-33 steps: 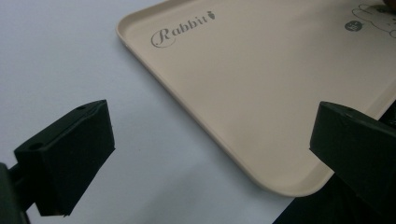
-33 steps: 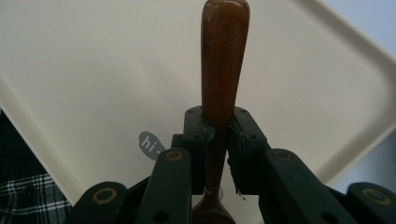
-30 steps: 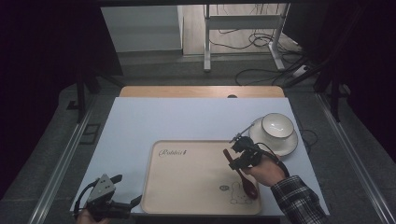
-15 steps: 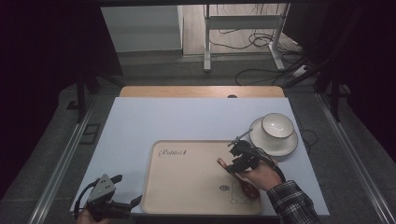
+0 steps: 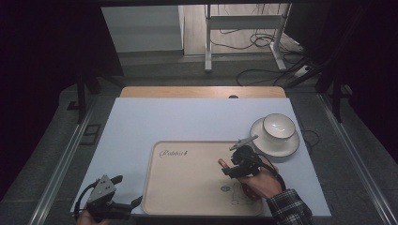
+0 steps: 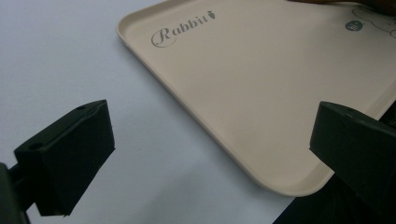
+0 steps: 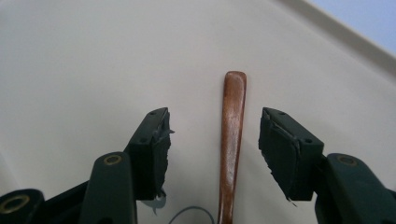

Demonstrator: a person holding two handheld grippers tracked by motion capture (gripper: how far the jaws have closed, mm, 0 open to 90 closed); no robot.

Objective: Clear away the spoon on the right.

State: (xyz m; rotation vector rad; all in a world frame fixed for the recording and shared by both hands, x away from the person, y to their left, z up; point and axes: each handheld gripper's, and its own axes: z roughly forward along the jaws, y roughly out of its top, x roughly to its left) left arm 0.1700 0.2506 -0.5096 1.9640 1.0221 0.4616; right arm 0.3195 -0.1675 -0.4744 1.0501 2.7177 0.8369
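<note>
the right tongs (image 7: 212, 149) have just been opening; the spoon (image 7: 232, 140) lies loose on the tray (image 7: 93, 60) between their jaws, touching neither pad. the left tongs (image 6: 210, 158) gape wide at the tray's near corner, holding nothing. cup (image 5: 278, 127) sits beyond the right tongs.

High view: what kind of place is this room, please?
Probably a lab or recording workshop, not a home: a white table stands between metal rails, loose cables lie on the floor behind, and the surroundings are dark.
</note>
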